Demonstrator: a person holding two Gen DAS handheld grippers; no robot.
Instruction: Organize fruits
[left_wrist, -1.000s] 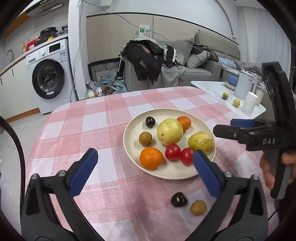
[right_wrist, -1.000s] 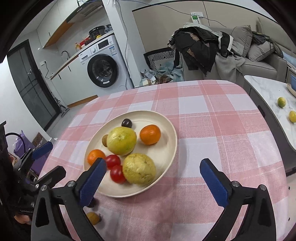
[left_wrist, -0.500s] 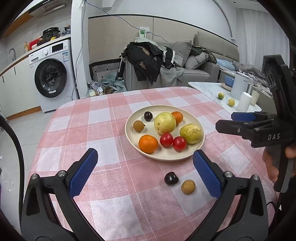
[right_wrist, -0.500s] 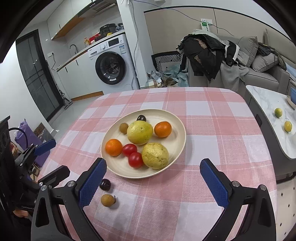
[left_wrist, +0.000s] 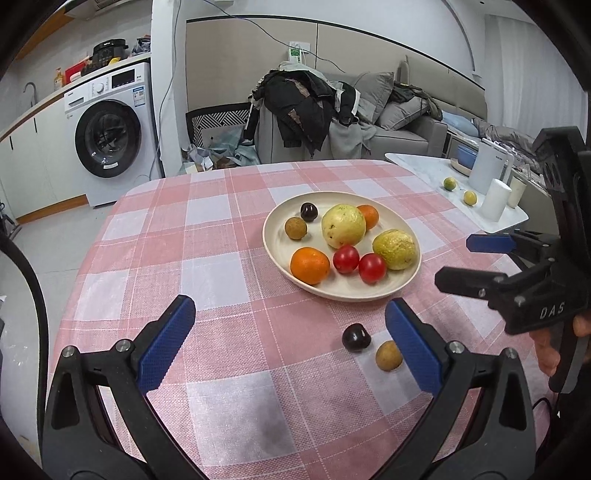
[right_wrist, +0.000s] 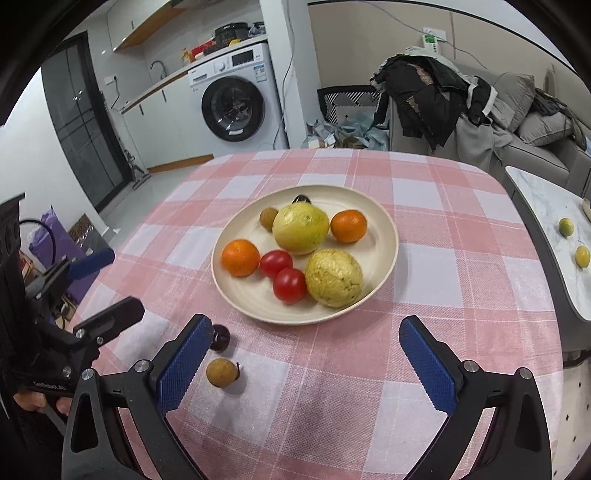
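Fruits, round and glossy, fill a smooth cream plate (right_wrist: 384, 221) on checked cloth (right_wrist: 461, 258); both tools spread empty.

White washing machine (left_wrist: 110, 138) against far wall. Grey sofa (left_wrist: 399, 125) heaped with dark clothing (left_wrist: 295, 107). White container, possibly a kettle (left_wrist: 489, 171), on side table (left_wrist: 424, 166).

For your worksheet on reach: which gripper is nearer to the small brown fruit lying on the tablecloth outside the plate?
Left, though only slightly. The small brown fruit sits just inside the left gripper's right finger. The right gripper has it beside its left finger.
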